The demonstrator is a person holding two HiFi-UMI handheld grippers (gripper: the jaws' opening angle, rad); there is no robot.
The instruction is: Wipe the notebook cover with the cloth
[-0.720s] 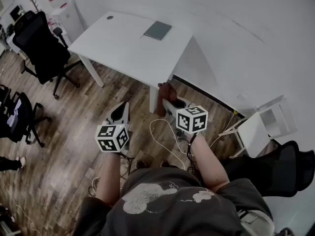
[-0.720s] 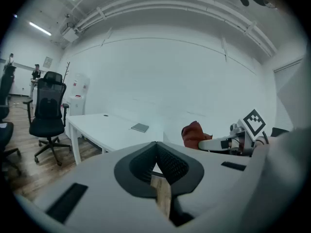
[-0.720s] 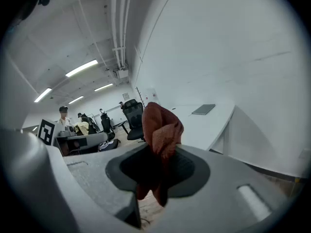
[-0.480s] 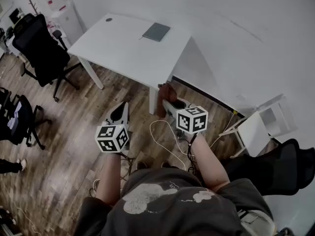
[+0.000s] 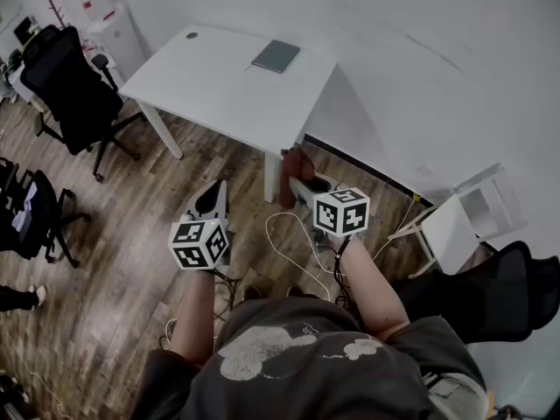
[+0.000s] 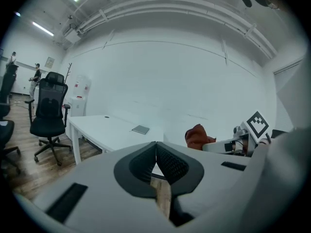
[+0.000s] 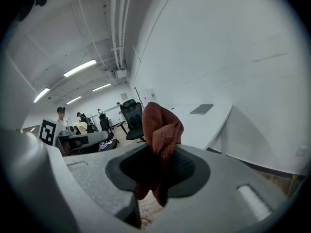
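A dark grey notebook (image 5: 276,56) lies flat near the far edge of a white table (image 5: 219,86); it also shows small in the left gripper view as the notebook (image 6: 141,129) and in the right gripper view as the notebook (image 7: 201,109). Both grippers are held over the wooden floor, well short of the table. My right gripper (image 5: 296,171) is shut on a rust-red cloth (image 7: 160,125), which bunches up above the jaws; the cloth (image 5: 291,171) hangs by the table leg in the head view. My left gripper (image 5: 214,201) is shut with nothing in it.
A black office chair (image 5: 74,81) stands left of the table and another chair (image 5: 35,208) at the far left. A white folding chair (image 5: 459,226) and a black chair (image 5: 499,296) are at the right. Cables (image 5: 293,239) lie on the floor. A white wall (image 5: 420,77) runs behind the table.
The view has drifted slightly; the table and notebook sit a touch higher and further left in the picture. Both grippers keep their places and their grips.
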